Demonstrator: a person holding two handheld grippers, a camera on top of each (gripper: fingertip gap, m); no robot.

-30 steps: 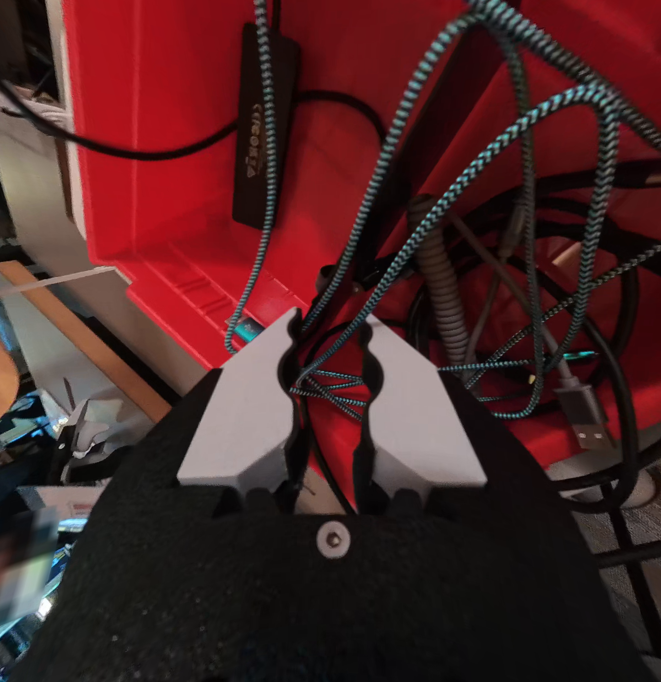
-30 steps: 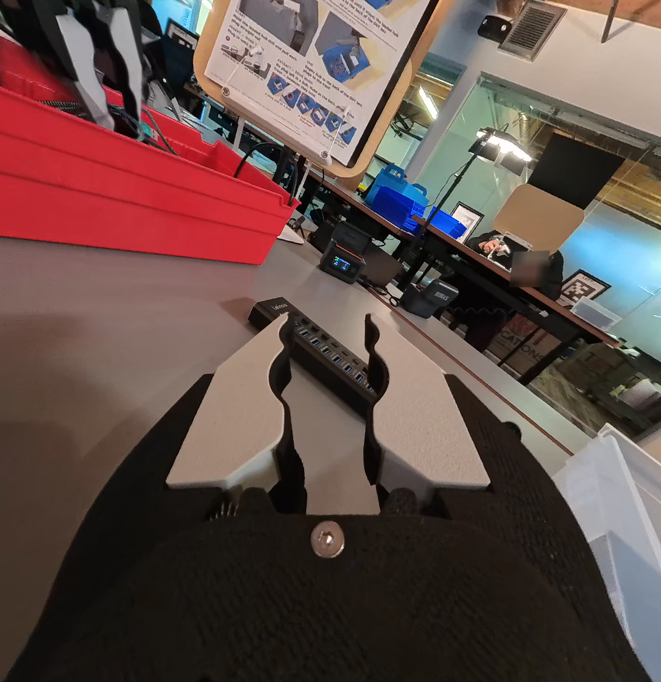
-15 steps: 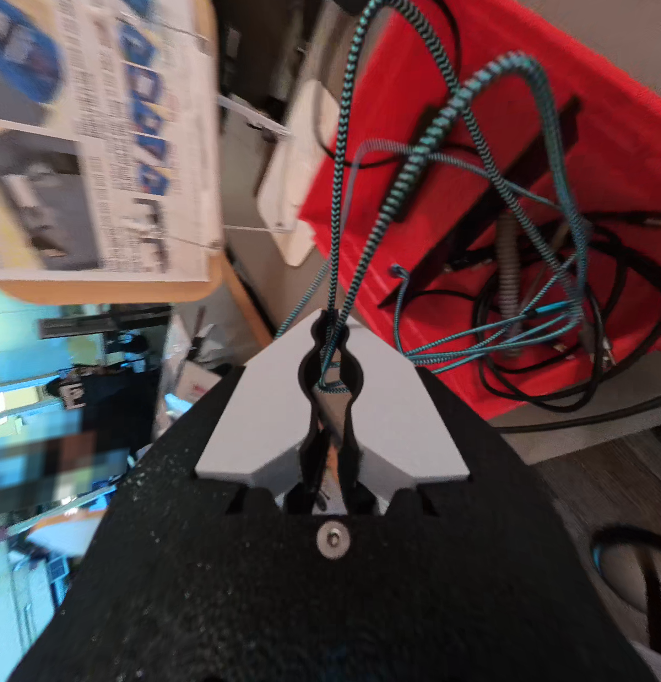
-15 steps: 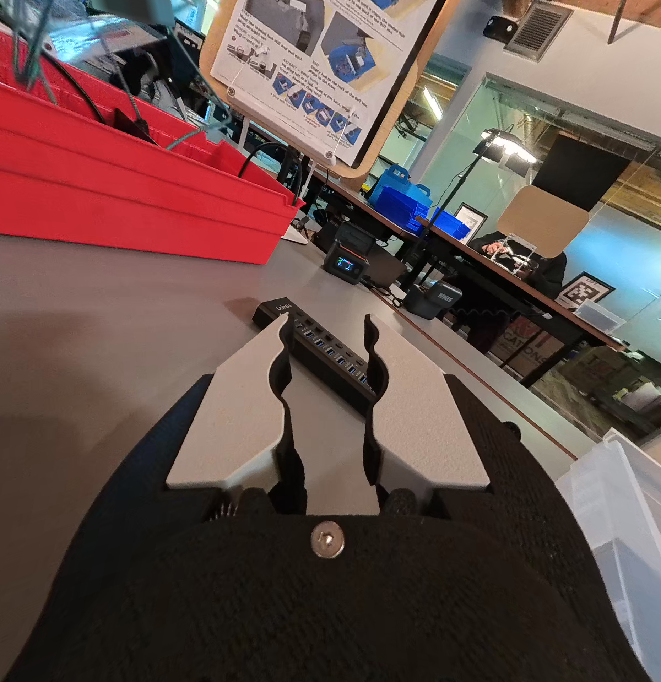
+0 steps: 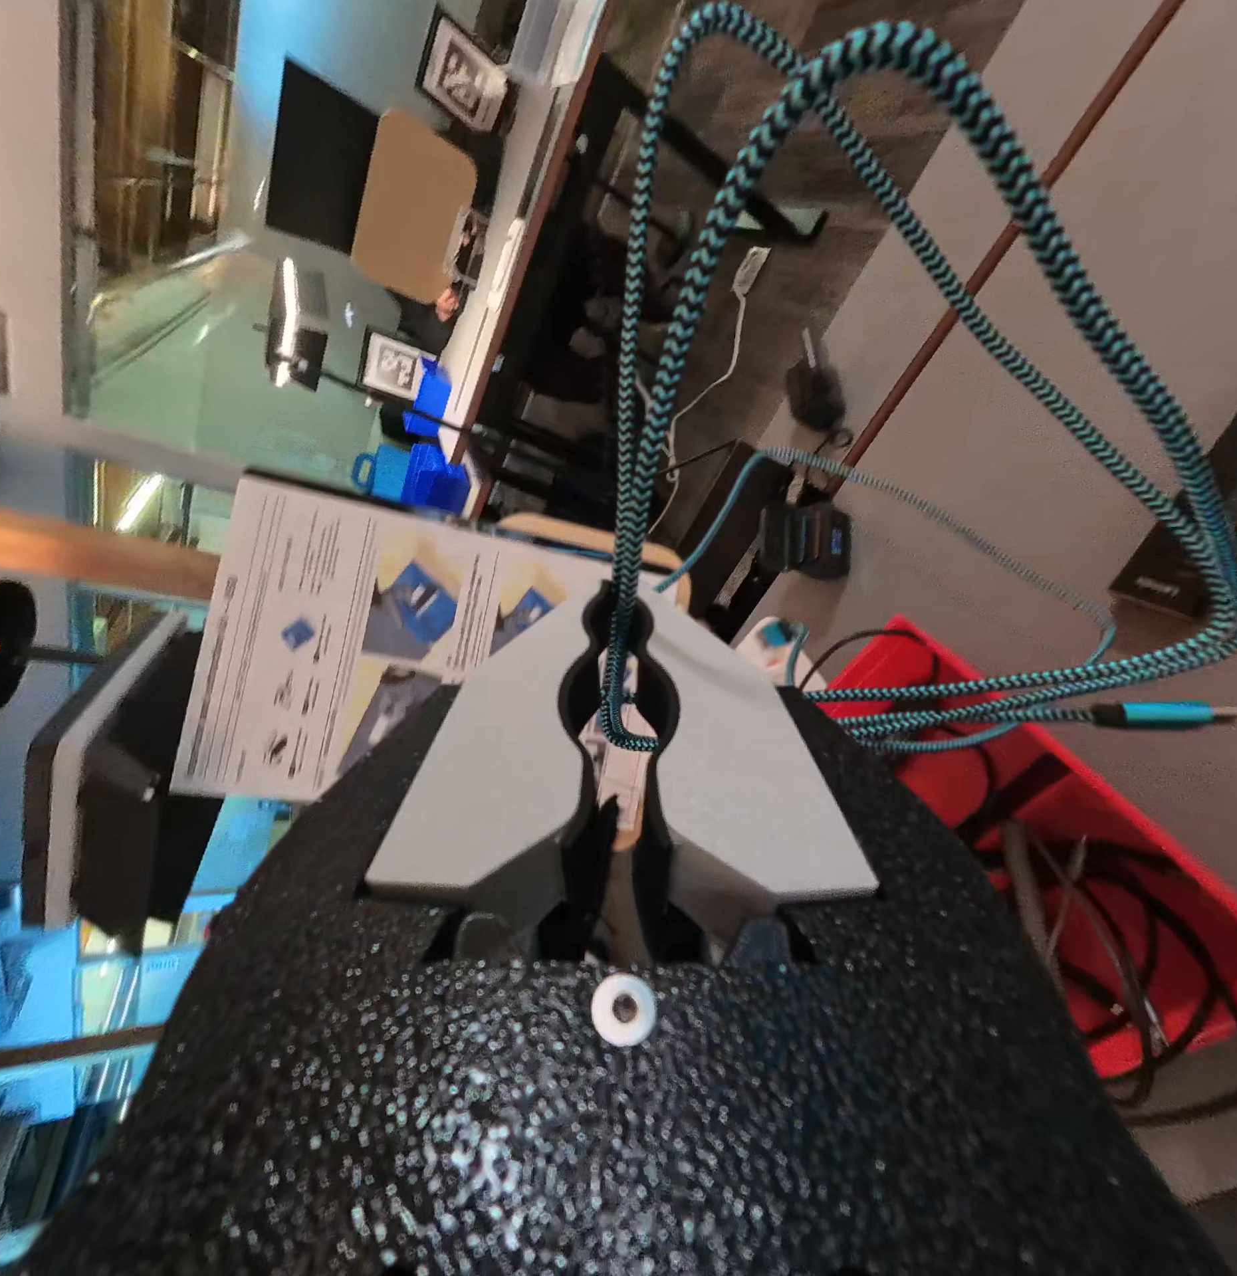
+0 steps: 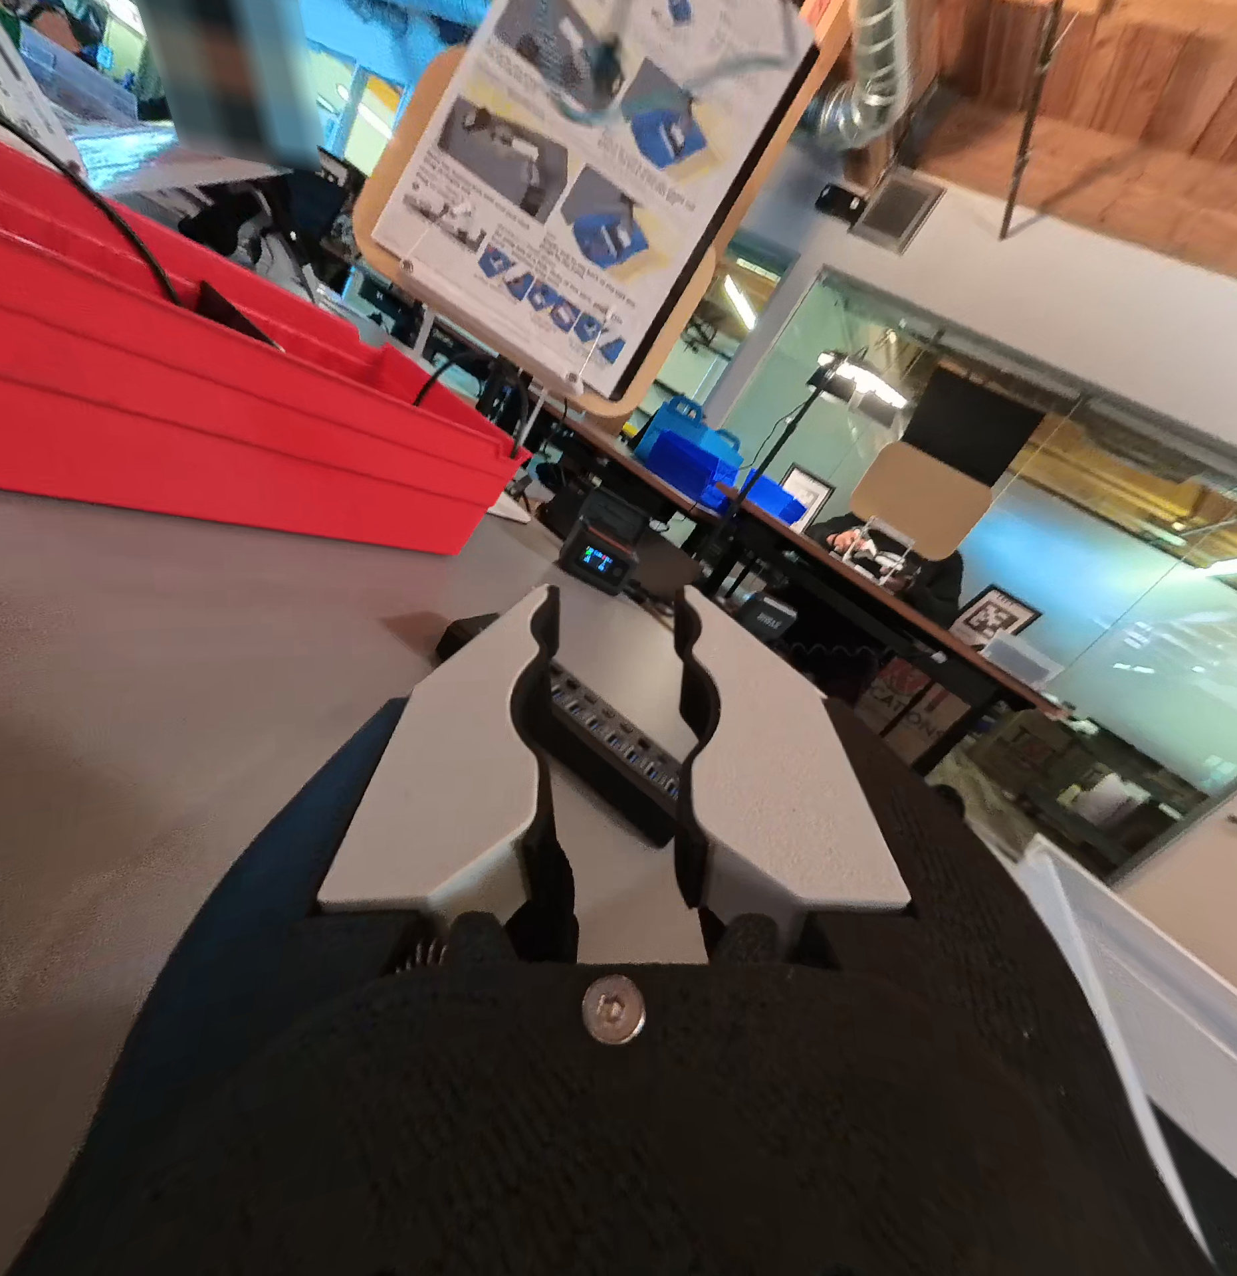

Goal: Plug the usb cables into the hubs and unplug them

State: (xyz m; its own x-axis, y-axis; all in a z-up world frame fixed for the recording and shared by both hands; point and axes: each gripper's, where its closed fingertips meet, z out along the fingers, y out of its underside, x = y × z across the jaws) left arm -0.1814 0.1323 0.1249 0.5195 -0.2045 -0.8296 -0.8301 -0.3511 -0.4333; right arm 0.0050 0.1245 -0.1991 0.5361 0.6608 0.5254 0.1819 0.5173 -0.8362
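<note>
My left gripper point(image 5: 619, 607) is shut on a teal-and-black braided USB cable point(image 5: 633, 387), held high above the table. The cable loops up and away and hangs down to the right, where its teal plug point(image 5: 1154, 713) dangles free over the red bin point(image 5: 1057, 815). My right gripper point(image 6: 615, 601) is open and empty, low over the grey table point(image 6: 187, 656). A long black multi-port USB hub point(image 6: 601, 732) lies on the table between and just beyond its fingers.
The red bin point(image 6: 222, 428) stands at the left of the right wrist view and holds more dark cables point(image 5: 1085, 967). A poster board point(image 6: 574, 200) stands behind it. A small black device with a lit screen point(image 6: 598, 556) sits past the hub. A clear plastic bin point(image 6: 1154, 967) is at the right. About 40 cm separates my left fingertips from my right. To the long black multi-port USB hub point(image 6: 601, 732): right tips about 12 cm, left tips about 45 cm.
My left gripper closed on the braided cable inside the red bin and lifted it up and out, swinging away from the bin. My right gripper edged forward over the hub, still open.
</note>
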